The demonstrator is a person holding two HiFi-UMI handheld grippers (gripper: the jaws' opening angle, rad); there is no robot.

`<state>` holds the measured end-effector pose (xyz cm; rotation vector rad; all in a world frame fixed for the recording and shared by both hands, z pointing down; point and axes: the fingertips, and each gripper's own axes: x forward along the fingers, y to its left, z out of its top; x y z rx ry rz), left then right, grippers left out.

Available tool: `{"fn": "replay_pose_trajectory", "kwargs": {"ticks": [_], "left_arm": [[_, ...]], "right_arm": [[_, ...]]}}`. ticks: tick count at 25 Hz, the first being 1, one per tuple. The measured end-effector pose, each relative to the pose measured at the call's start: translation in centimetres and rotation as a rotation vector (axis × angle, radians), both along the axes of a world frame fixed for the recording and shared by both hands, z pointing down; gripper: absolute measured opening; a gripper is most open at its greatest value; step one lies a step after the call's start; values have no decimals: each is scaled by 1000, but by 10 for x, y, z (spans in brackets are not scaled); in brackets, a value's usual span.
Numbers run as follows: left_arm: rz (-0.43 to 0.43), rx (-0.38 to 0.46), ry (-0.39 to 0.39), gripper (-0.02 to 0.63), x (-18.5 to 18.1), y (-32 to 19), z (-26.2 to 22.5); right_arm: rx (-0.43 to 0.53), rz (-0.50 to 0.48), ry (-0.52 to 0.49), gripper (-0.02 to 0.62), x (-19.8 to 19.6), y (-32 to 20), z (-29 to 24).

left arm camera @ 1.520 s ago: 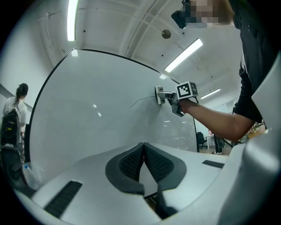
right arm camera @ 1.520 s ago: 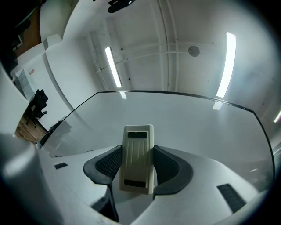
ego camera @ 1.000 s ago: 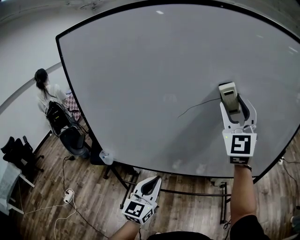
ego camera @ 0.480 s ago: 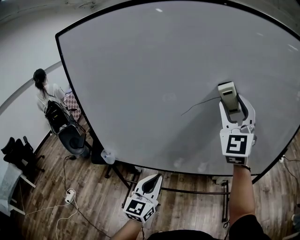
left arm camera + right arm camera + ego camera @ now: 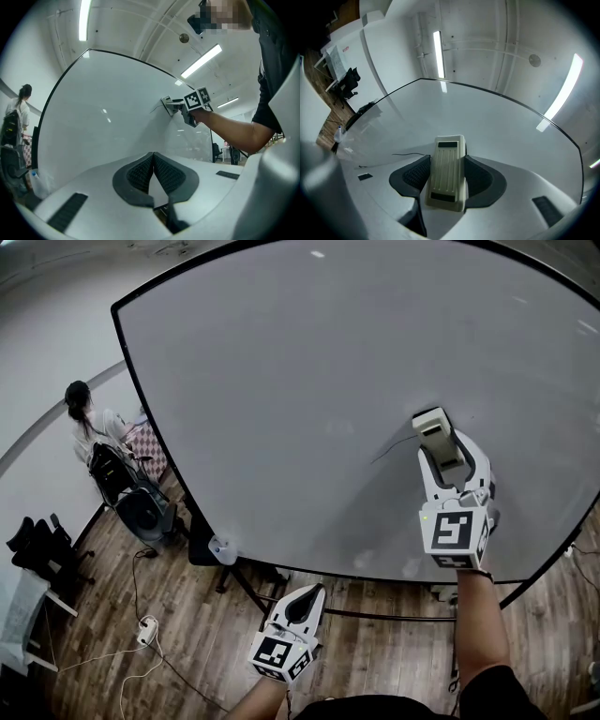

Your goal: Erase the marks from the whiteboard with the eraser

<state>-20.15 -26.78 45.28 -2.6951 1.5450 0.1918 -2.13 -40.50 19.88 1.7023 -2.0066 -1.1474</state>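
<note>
The right gripper is clenched on a cream whiteboard eraser, its jaws pressing both long sides, and the eraser's far end lies against the large whiteboard. A thin dark line mark runs leftwards from just beside the eraser. The left gripper hangs low below the board's bottom edge, over the wooden floor, its jaws closed together on nothing. A person sits past the board's left edge.

Person w/ backpack at left, power strip on floor.
</note>
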Motion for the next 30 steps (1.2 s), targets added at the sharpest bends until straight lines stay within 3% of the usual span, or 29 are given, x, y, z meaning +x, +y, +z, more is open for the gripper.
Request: {"fn": "replay_pose_trajectory", "kwargs": {"ticks": [9, 23, 25, 30], "left_arm": [[-25, 1, -4, 20, -21, 8, 3], [-47, 7, -8, 20, -43, 31, 4], [-44, 6, -11, 20, -42, 31, 4], [-46, 16, -12, 20, -34, 21, 2]], "right_arm": [[-59, -17, 85, 242, -61, -6, 49], [-102, 13, 410, 247, -123, -15, 132], [-79, -3, 392, 247, -120, -8, 125], [60, 13, 218, 247, -72, 18, 61]]}}
